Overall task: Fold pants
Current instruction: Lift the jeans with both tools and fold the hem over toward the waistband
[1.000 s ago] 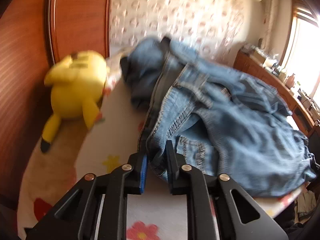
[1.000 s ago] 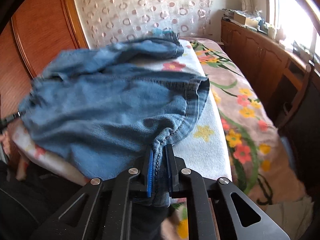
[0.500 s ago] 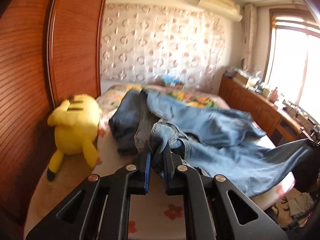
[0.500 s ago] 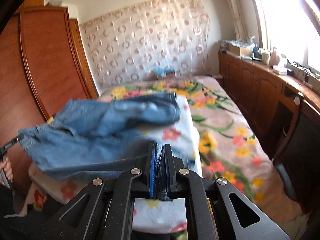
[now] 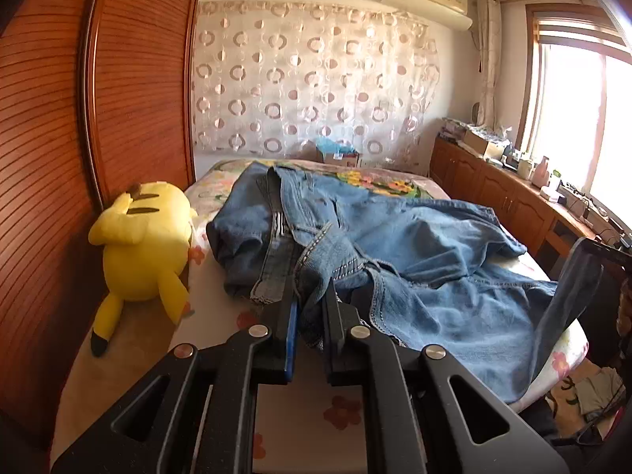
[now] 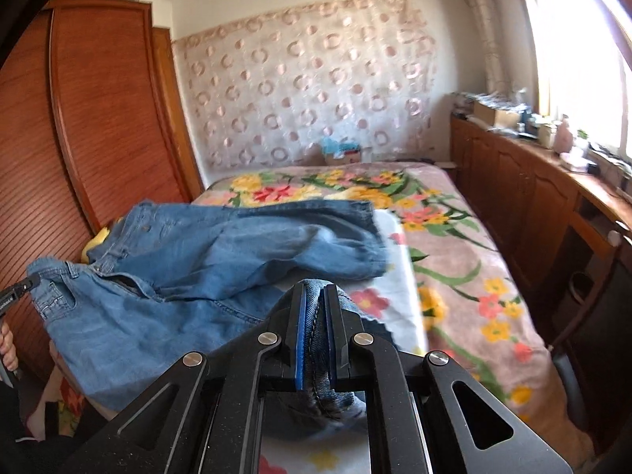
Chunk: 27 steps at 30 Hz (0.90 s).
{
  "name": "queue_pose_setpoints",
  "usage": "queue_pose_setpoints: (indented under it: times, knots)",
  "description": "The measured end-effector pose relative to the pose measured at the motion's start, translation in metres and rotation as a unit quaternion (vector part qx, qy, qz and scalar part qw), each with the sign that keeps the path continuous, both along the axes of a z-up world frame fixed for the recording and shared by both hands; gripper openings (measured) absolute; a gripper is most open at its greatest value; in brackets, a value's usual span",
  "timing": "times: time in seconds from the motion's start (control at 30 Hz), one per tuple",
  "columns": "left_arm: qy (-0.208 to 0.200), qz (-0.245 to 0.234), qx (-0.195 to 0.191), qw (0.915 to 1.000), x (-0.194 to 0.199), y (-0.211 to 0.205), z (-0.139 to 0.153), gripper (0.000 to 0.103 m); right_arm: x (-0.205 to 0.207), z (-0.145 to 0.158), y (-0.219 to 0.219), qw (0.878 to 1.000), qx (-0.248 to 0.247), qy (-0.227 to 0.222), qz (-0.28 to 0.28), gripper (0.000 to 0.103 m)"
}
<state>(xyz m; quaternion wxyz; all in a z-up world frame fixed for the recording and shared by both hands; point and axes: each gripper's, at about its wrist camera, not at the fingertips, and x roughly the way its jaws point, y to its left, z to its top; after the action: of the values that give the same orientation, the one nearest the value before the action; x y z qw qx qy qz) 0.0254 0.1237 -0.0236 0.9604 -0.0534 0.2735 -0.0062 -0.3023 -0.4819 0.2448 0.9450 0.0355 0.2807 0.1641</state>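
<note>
Since 1 s ago, both grippers lifted: jeans (image 5: 414, 260) now pulled up off bed (image 5: 276, 407), stretched between them, no fold yet. Left gripper (image 5: 310, 316) jaws clamped on waistband; right gripper (image 6: 315, 312) jaws clamped on leg hem. Long axis runs left-right across bed, waist left beside plush (image 5: 144, 245), hems right.

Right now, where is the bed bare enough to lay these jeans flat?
Free: the floral blanket between the jeans and the wooden cabinets, and toward the curtain. A narrow strip lies between the jeans and the yellow plush. Crowded: the wardrobe side, where denim bunches by both grippers.
</note>
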Motion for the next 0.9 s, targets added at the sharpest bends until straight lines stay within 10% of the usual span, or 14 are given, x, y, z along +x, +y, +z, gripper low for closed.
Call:
queue_pose_setpoints:
  times: [0.2,0.5,0.9]
  knots:
    - [0.019,-0.006,0.003,0.9998,0.003,-0.007,-0.016,0.011,0.049,-0.035,0.041,0.997,0.0,0.053,0.052,0.008]
    - [0.031,-0.005,-0.001,0.9995,0.002,-0.004,-0.028,0.011,0.033,-0.026,0.01,0.999,0.0,0.041,-0.012,0.044]
    - [0.036,-0.007,-0.008,0.9993,0.005,-0.006,-0.035,0.011,-0.005,-0.032,0.006,0.996,-0.037,0.07,-0.045,0.045]
